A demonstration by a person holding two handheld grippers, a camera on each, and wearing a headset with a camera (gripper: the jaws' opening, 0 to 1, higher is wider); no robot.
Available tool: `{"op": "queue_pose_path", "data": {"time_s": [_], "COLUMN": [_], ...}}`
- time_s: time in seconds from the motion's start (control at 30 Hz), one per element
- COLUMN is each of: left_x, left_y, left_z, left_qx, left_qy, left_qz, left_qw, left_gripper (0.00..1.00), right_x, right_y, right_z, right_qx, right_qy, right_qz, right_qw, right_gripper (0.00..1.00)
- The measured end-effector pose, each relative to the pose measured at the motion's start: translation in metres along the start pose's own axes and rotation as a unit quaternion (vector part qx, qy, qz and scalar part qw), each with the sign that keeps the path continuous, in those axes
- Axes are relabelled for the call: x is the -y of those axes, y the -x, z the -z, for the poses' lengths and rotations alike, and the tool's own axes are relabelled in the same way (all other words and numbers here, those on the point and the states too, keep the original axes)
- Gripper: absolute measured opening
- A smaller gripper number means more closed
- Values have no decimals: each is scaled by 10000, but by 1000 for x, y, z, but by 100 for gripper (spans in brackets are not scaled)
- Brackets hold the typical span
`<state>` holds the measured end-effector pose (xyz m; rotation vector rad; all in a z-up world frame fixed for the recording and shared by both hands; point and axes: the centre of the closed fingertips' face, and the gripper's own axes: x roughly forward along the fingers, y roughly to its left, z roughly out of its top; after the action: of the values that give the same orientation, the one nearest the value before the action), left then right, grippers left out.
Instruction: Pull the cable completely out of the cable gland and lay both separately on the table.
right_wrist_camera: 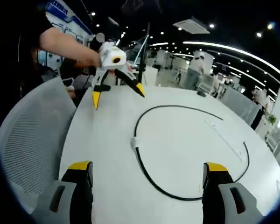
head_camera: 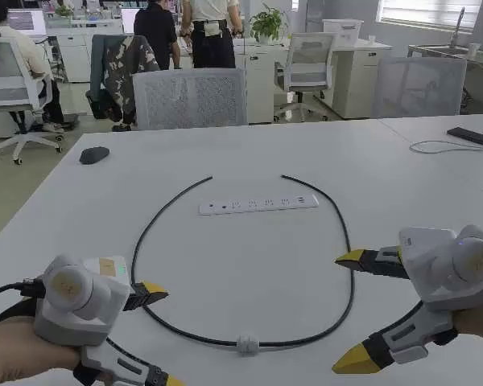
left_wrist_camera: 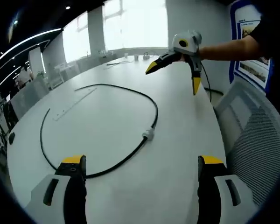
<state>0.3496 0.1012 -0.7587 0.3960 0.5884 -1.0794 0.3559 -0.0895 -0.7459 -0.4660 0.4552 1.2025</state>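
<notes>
I'm holding L gripper (head_camera: 161, 336) & R gripper (head_camera: 346, 312) above the table, both jaws wide open, gripping nothing, either side of gland (head_camera: 247, 346) on cable (head_camera: 339, 215).

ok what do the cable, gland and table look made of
Cable: black rubber or plastic sheath, matte, bending in a loose loop. Gland: likely pale plastic, dull; too small to be sure. Table: smooth white top, faint sheen, perhaps laminate.

Around power strip (head_camera: 258, 204), cable (head_camera: 352, 269) loop; gland (head_camera: 248, 346) nearest.
</notes>
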Motion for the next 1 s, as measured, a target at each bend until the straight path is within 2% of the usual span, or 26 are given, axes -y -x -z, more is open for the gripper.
{"op": "queue_pose_path", "data": {"time_s": [0.27,0.77,0.9,1.0], "left_x": [0,-1,-3,-2], "left_y": [1,3,3,3], "left_z": [-1,6,3,5], "left_qx": [38,-60,69,40], "left_qy": [121,178,369,363], "left_qz": [24,1,-18,4], "left_qw": [9999,9998,9993,9993], "left_gripper": [99,99,99,99], "right_x": [-1,-4,-4,-2], "right_y": [0,-3,-4,-5], "right_z": [2,4,3,3], "right_qx": [-18,-109,-94,-81], "right_qy": [-45,16,-25,-7], "right_qz": [-26,-99,-126,-138], "right_qw": [10000,9999,9999,9999], "right_gripper": [99,99,99,99]}}
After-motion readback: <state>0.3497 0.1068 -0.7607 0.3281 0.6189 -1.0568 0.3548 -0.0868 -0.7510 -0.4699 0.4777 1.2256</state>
